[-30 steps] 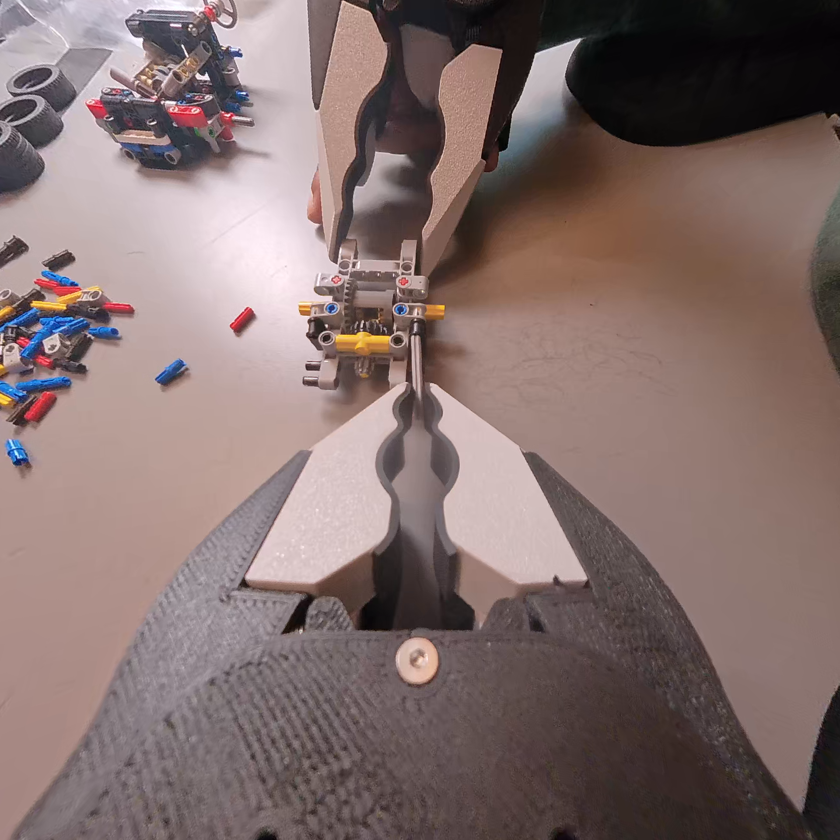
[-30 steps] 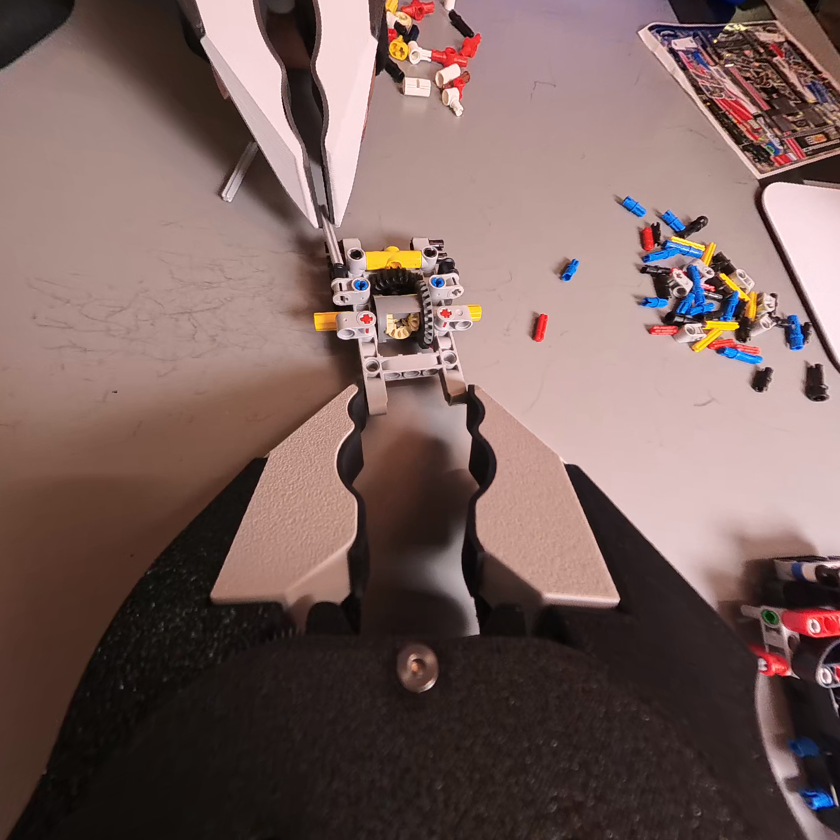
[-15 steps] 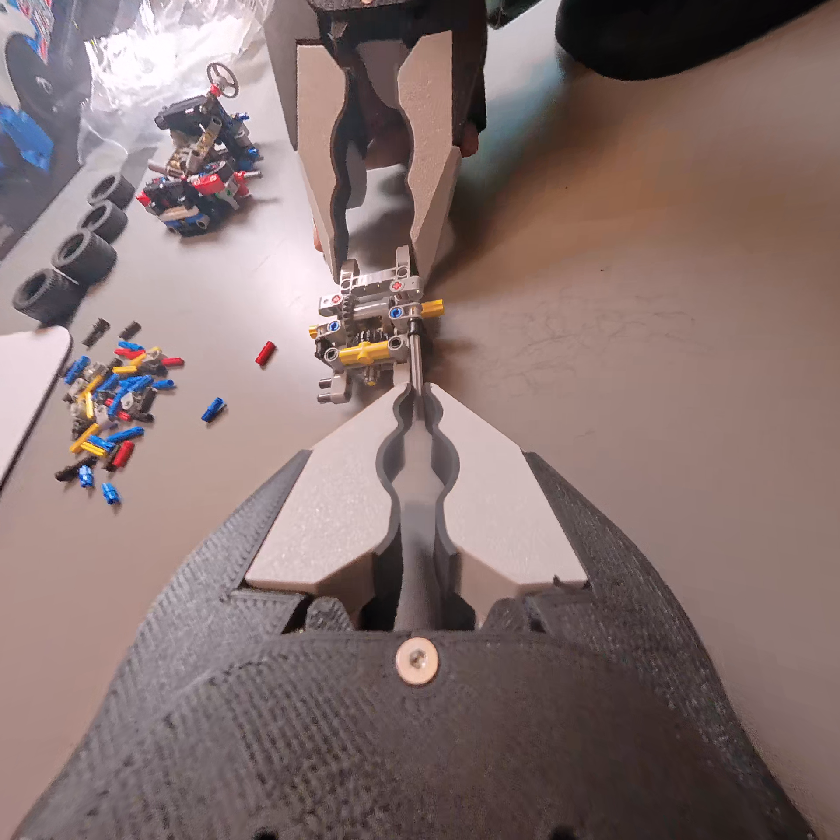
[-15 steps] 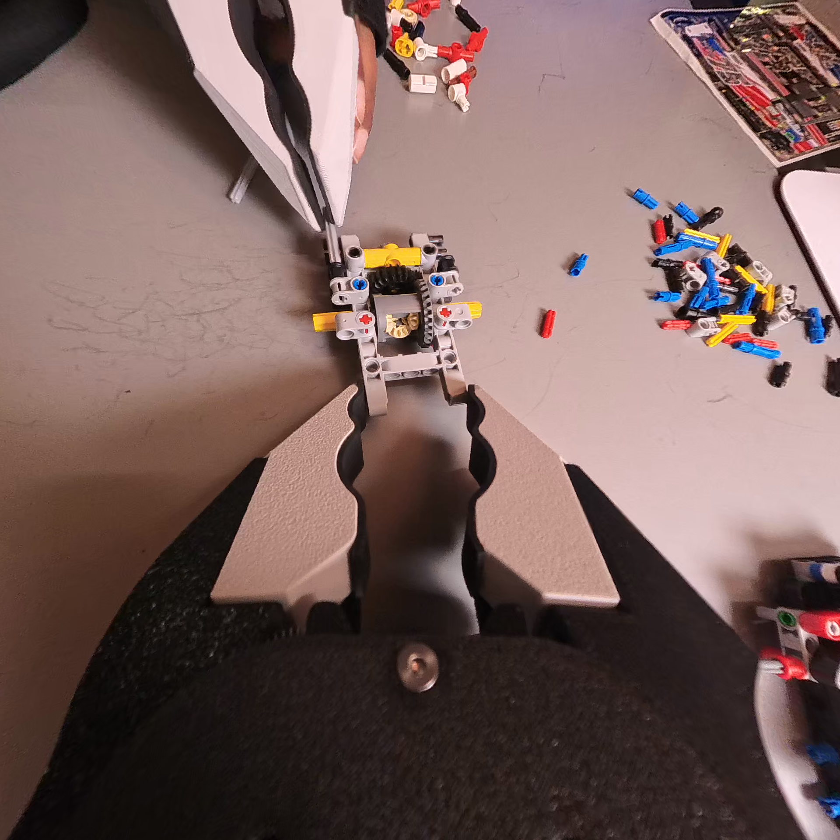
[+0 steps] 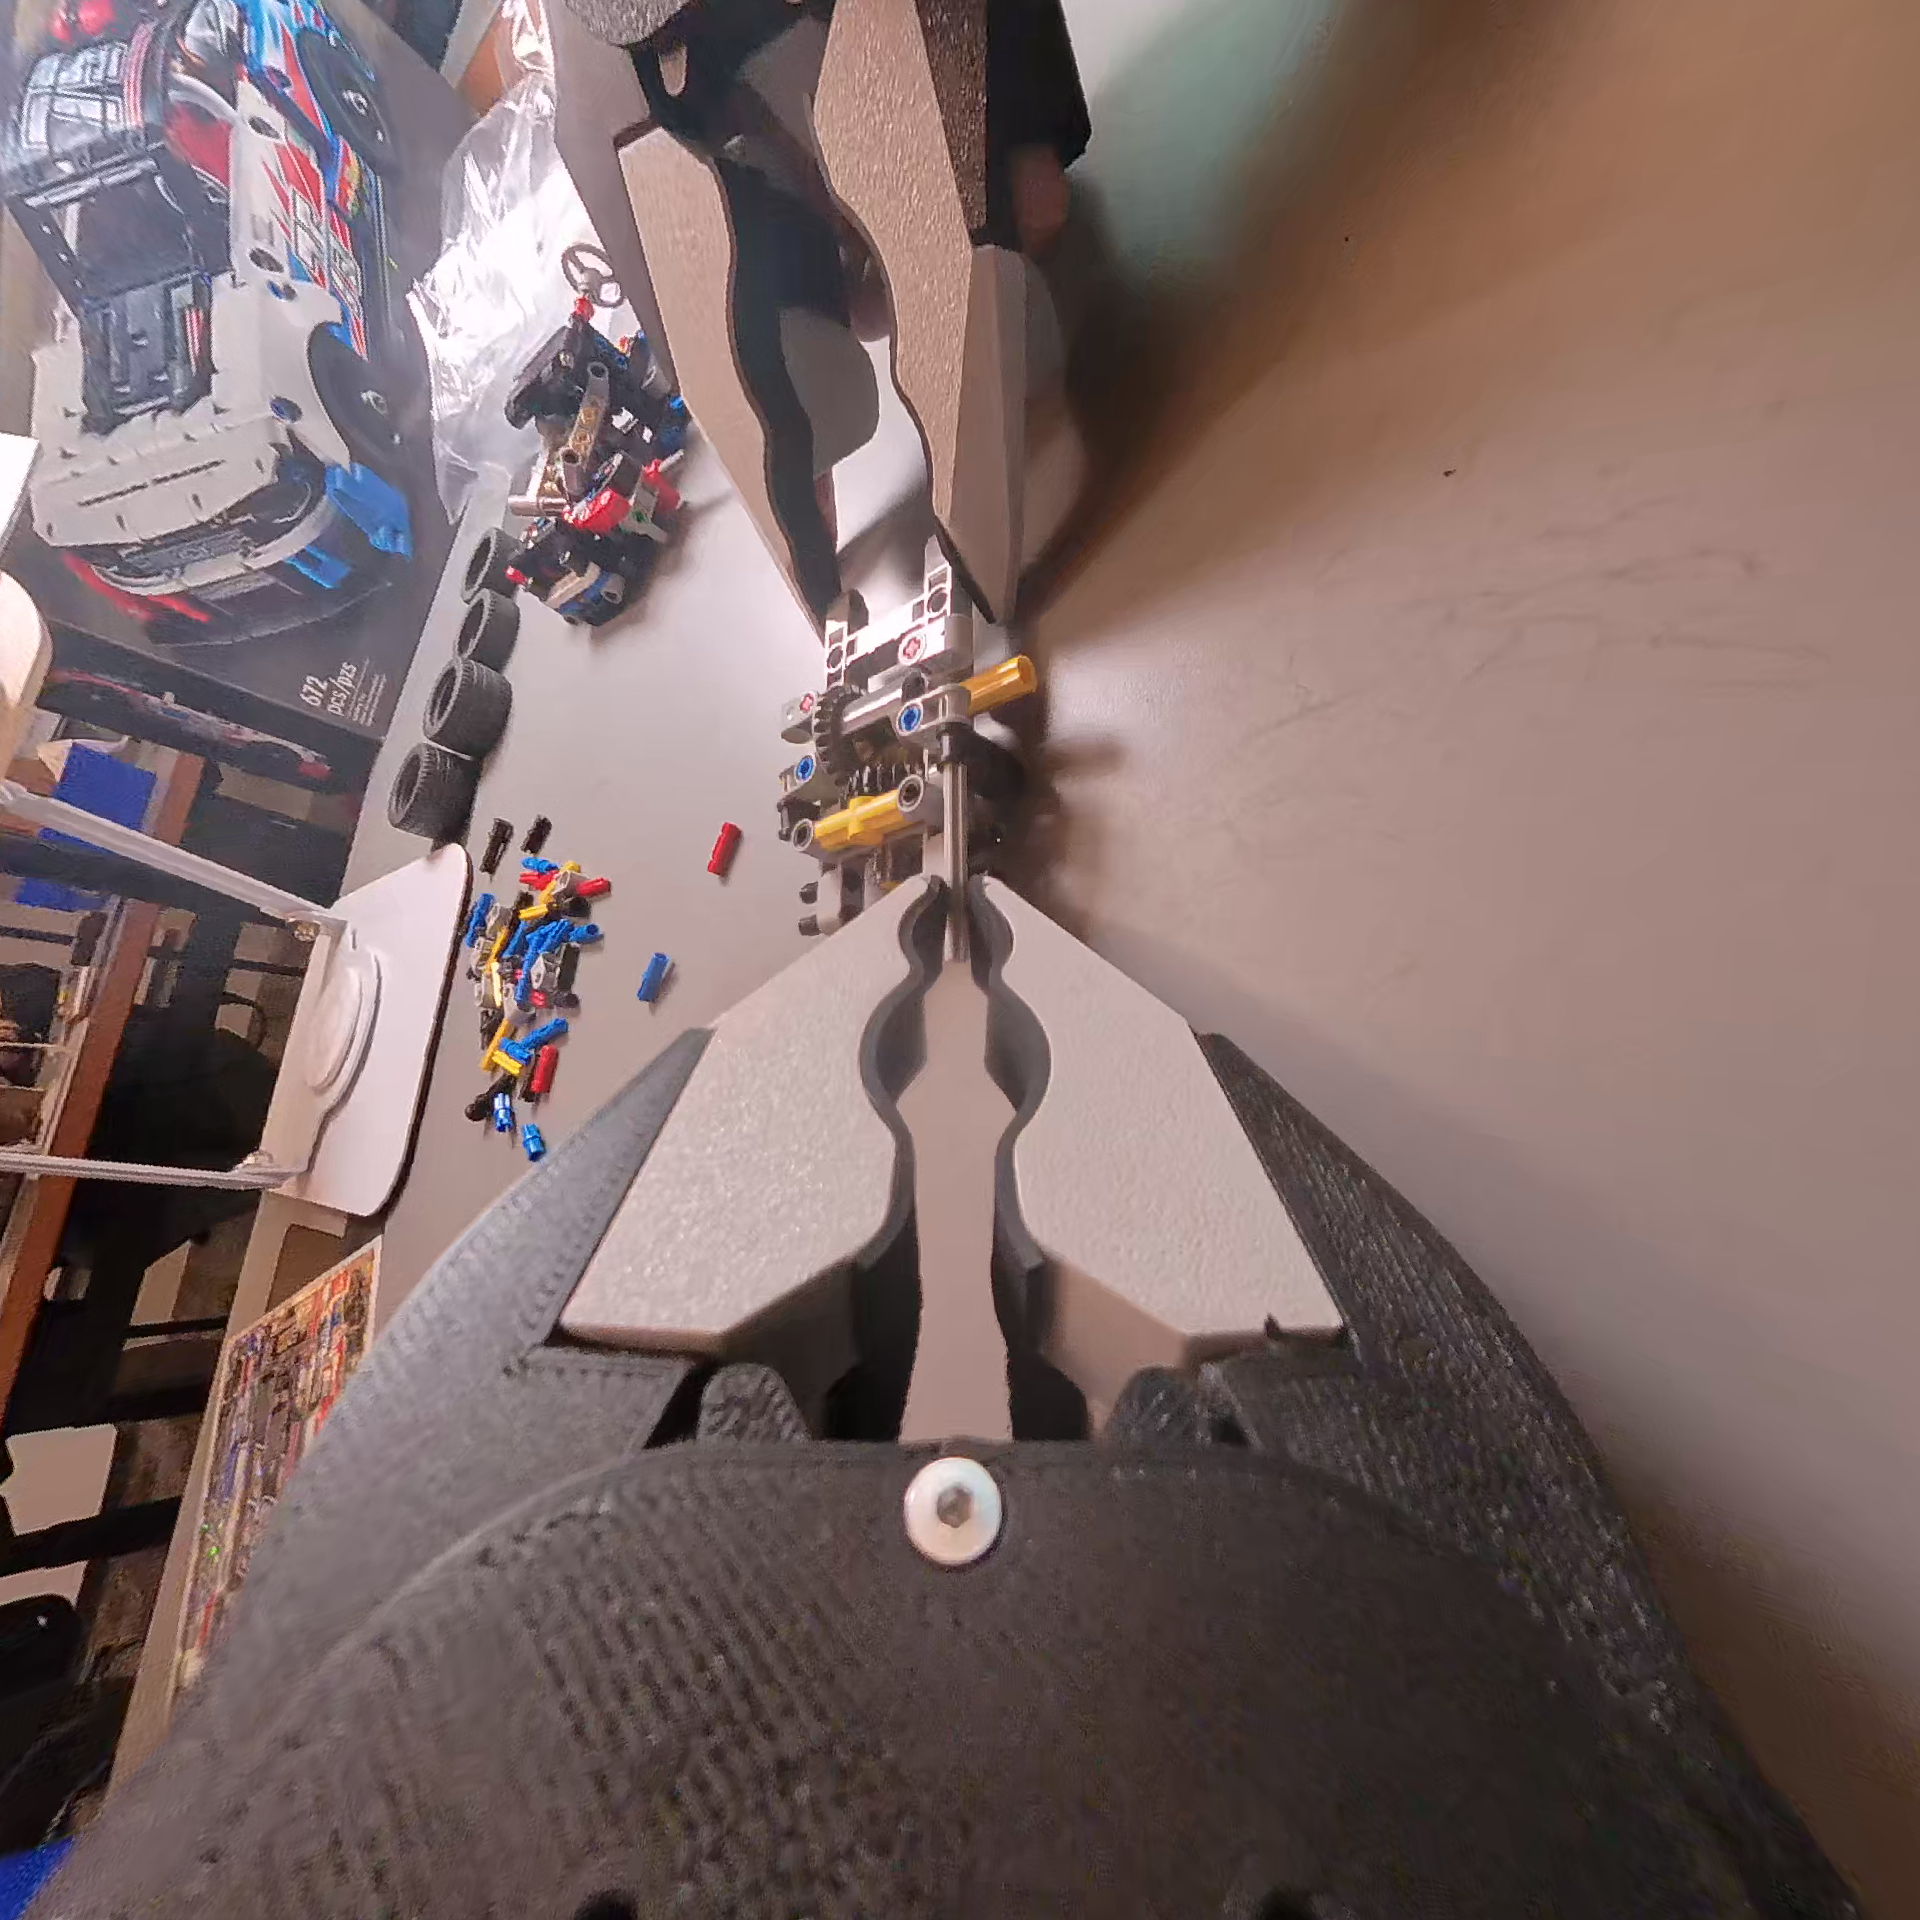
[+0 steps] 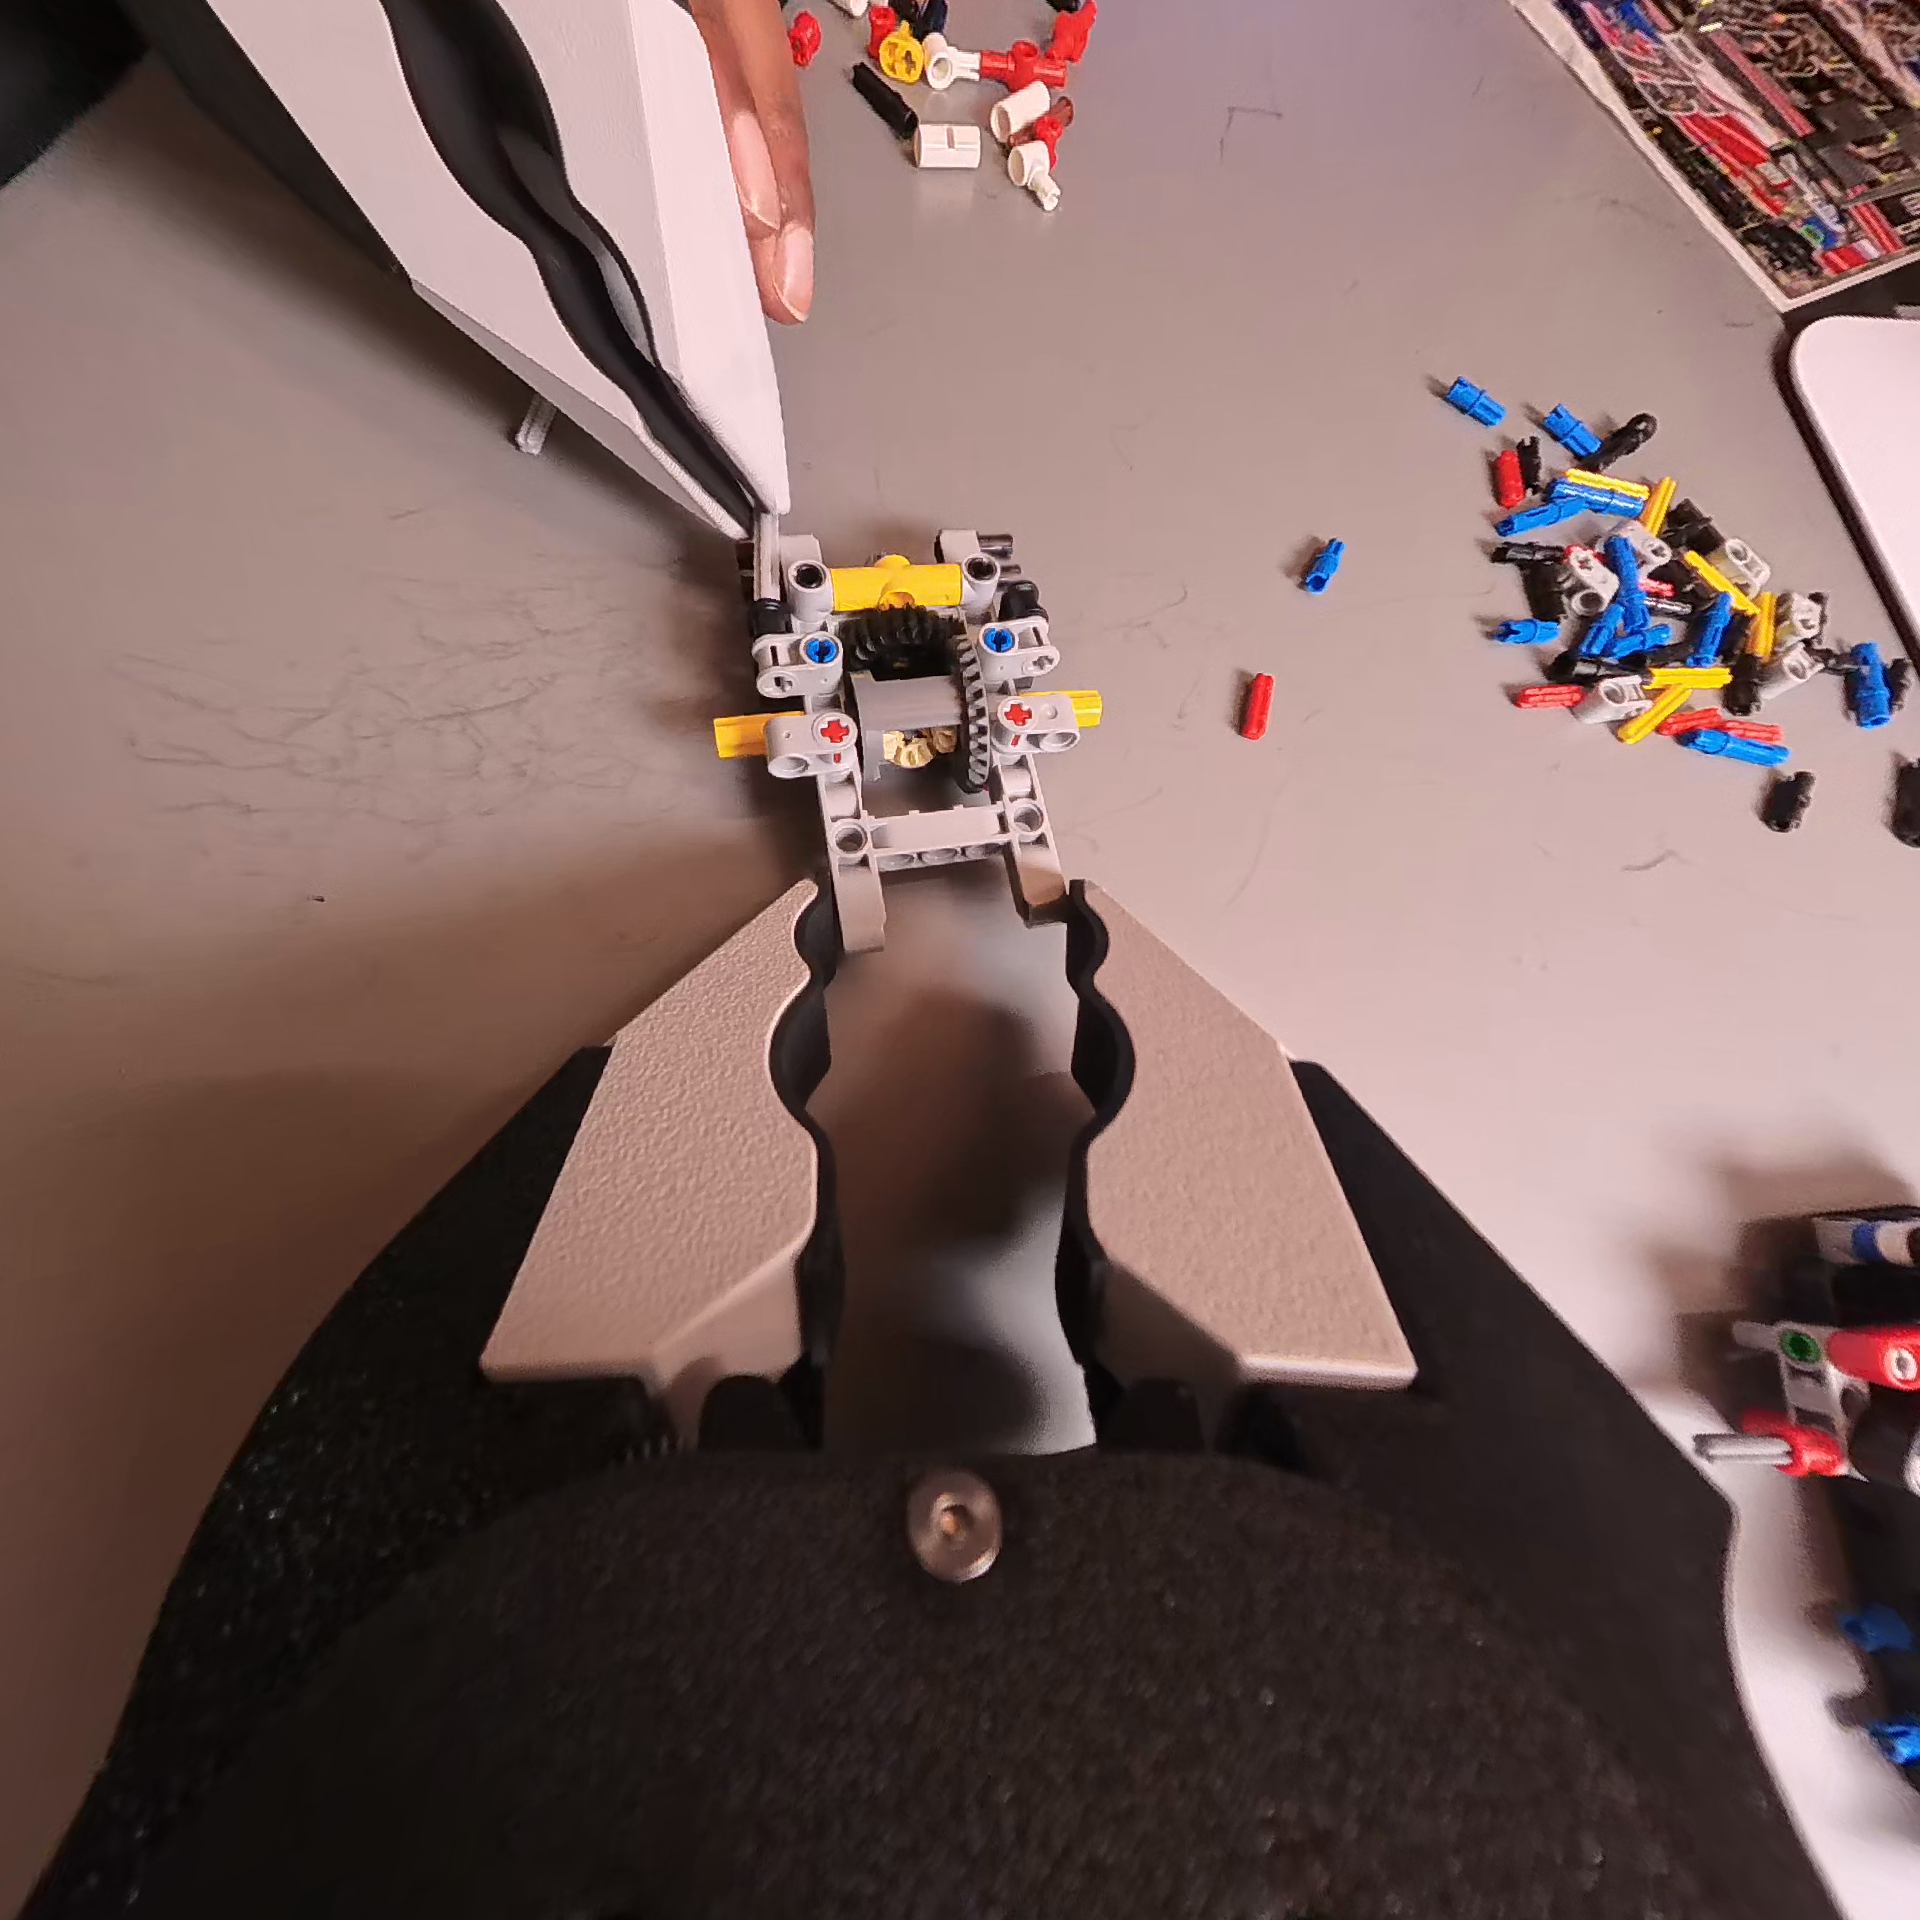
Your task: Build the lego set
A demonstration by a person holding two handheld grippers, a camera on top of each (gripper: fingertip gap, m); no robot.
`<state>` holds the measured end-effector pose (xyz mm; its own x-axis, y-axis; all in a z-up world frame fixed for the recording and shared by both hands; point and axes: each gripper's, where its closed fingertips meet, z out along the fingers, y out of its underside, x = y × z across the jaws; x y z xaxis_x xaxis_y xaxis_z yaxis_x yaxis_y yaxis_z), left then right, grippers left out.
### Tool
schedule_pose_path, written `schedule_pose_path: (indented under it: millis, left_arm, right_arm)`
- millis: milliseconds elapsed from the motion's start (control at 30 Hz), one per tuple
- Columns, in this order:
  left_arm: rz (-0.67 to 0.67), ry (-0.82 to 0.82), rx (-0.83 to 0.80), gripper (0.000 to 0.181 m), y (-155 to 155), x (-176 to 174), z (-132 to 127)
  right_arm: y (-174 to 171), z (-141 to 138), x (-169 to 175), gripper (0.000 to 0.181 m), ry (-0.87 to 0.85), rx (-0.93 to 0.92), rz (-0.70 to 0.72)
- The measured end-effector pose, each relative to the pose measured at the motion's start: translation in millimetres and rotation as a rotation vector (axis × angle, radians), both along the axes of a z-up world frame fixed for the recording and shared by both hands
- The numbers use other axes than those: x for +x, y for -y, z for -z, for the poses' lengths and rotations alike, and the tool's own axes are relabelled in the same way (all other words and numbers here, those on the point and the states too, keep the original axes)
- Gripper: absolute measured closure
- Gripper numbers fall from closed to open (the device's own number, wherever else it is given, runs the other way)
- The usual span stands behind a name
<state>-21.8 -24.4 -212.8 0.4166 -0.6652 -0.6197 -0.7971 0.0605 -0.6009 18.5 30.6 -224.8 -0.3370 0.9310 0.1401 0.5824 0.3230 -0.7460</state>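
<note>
A small grey gear assembly with yellow axles and black gears lies on the grey table. My right gripper is shut on it, one finger against the outside of each of its two grey legs. My left gripper is shut on a thin grey axle whose far end sits in the side of the assembly. In the right wrist view the left gripper comes in from the top left with the axle at its tip. The right gripper shows opposite in the left wrist view.
A pile of loose pins, a red pin and a blue pin lie to the right. A part-built chassis, several tyres, the set's box, a white tray and a booklet lie around. The grippers' ends are close to 8 cm from one another. Between my right fingertips and the red pin there is roughly 6 cm. Look for it in the left wrist view too.
My left gripper has rolled and tilted while holding the axle at the assembly, so its view now takes in the box and tray. The right gripper and assembly have stayed put.
</note>
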Motion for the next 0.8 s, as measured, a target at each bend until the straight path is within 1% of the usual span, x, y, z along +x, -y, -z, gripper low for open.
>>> schedule_pose_path:
  millis: [167,300,433,533,667,800]
  left_arm:
    - [-0.015,-0.011,0.007,0.18,-0.2,0.8,-3.5]
    - [-0.021,0.046,-0.041,0.18,1.9,2.0,-7.1]
    - [-0.019,0.094,-0.146,0.18,7.0,5.1,-1.1]
    - [-0.018,0.133,-0.182,0.18,9.0,8.2,-0.4]
    - [-0.021,0.176,-0.193,0.18,8.8,10.6,-5.7]
    - [-0.03,0.152,-0.179,0.18,8.4,11.9,-5.5]
  right_arm:
    - [-0.1,-5.0,1.1,0.138,0.002,0.009,0.02]
    - [2.5,-12.0,2.5,0.138,-0.007,-0.018,0.034]
    - [6.8,-8.1,4.2,0.138,0.016,0.013,0.031]
    - [7.5,-5.3,5.0,0.138,0.036,0.037,0.035]
    - [7.2,-3.6,5.9,0.137,0.051,0.042,0.052]
    - [7.3,-0.9,7.6,0.137,0.081,0.038,0.072]
